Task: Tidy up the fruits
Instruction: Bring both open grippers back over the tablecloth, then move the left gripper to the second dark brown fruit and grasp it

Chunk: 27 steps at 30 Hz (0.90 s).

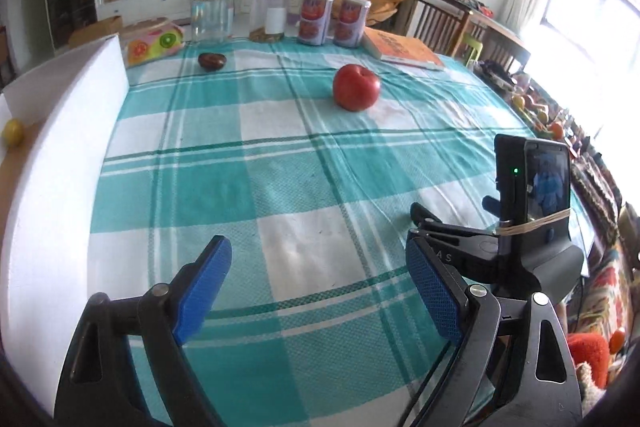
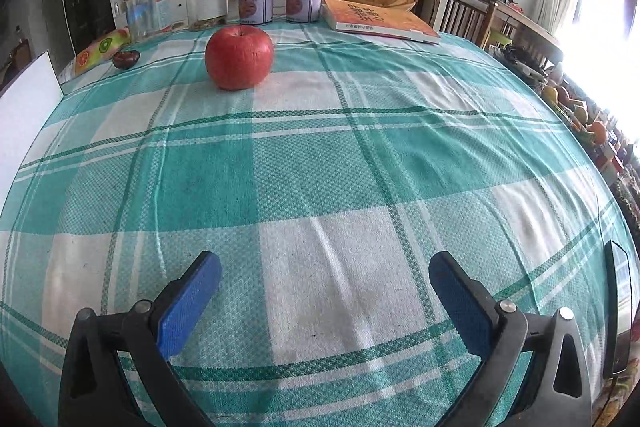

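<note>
A red apple (image 1: 356,87) (image 2: 239,57) sits on the teal checked tablecloth (image 1: 280,163) (image 2: 320,167), far ahead of both grippers. A small dark fruit (image 1: 212,61) (image 2: 125,59) lies further back left. A yellow fruit (image 1: 13,132) lies inside the white box (image 1: 60,155) at the left. My left gripper (image 1: 318,261) is open and empty, low over the cloth. My right gripper (image 2: 325,273) is open and empty. It also shows in the left wrist view (image 1: 452,231), beside the left gripper on its right, its jaws hidden there.
Along the far edge stand two glass jars (image 1: 211,14) (image 1: 269,14), two printed cans (image 1: 316,17) (image 1: 351,20), a fruit-print pack (image 1: 154,41) and an orange book (image 1: 404,49) (image 2: 380,19). The white box edge (image 2: 24,115) is left. Chairs stand beyond the table.
</note>
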Available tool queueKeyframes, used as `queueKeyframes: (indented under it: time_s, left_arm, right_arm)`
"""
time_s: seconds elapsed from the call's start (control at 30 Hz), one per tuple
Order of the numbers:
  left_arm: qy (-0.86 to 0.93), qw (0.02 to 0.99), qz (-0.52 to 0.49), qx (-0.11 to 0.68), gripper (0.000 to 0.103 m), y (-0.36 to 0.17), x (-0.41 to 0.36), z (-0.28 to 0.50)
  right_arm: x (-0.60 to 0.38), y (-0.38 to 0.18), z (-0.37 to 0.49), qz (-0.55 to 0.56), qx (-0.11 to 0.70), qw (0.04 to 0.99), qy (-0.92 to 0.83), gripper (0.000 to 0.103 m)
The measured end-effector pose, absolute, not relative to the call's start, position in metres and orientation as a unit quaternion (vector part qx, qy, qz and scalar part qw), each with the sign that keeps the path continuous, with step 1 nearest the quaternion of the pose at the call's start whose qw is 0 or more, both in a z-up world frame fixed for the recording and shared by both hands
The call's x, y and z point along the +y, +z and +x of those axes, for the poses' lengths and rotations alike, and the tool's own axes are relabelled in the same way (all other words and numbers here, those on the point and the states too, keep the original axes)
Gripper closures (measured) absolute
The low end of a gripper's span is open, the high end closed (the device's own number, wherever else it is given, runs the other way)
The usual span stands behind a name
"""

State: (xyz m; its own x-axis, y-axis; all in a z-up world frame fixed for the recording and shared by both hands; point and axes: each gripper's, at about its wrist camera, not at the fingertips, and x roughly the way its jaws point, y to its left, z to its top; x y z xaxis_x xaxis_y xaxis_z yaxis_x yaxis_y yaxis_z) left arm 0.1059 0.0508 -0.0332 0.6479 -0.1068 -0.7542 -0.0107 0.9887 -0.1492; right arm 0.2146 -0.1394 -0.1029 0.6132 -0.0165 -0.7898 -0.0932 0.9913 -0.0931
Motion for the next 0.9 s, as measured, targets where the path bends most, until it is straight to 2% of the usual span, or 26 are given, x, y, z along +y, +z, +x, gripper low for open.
queueKeyframes:
  time_s: [0.13,0.27,0.37,0.5,0.6,0.83,0.9]
  left_arm:
    - [0.000,0.899,-0.053,0.435,0.012,-0.058,0.047,0.116]
    - [0.031,0.896,-0.054,0.439,0.012,-0.074,0.060,0.125]
    - [0.064,0.902,-0.092,0.417,0.012,-0.074,0.081,0.150]
    - [0.138,0.899,-0.194,0.367,0.012,-0.076,0.127,0.208]
    - [0.153,0.882,-0.225,0.385,0.012,-0.091,0.152,0.267]
    - [0.147,0.879,-0.065,0.449,0.012,-0.103,0.166,0.375]
    - [0.145,0.885,-0.046,0.440,0.011,-0.104,0.172,0.388]
  right_arm:
    - [-0.149,-0.108,0.223,-0.017,0.454,0.890,0.038,0.000]
    - [-0.147,-0.110,0.224,-0.021,0.455,0.890,0.034,0.000]
    - [-0.146,-0.111,0.224,-0.021,0.455,0.890,0.034,0.000]
    - [-0.147,-0.110,0.224,-0.021,0.455,0.890,0.034,0.000]
    - [-0.147,-0.110,0.224,-0.021,0.455,0.890,0.035,0.000]
    - [-0.146,-0.111,0.224,-0.022,0.455,0.890,0.035,0.000]
    - [-0.145,-0.111,0.225,-0.023,0.455,0.889,0.036,0.000]
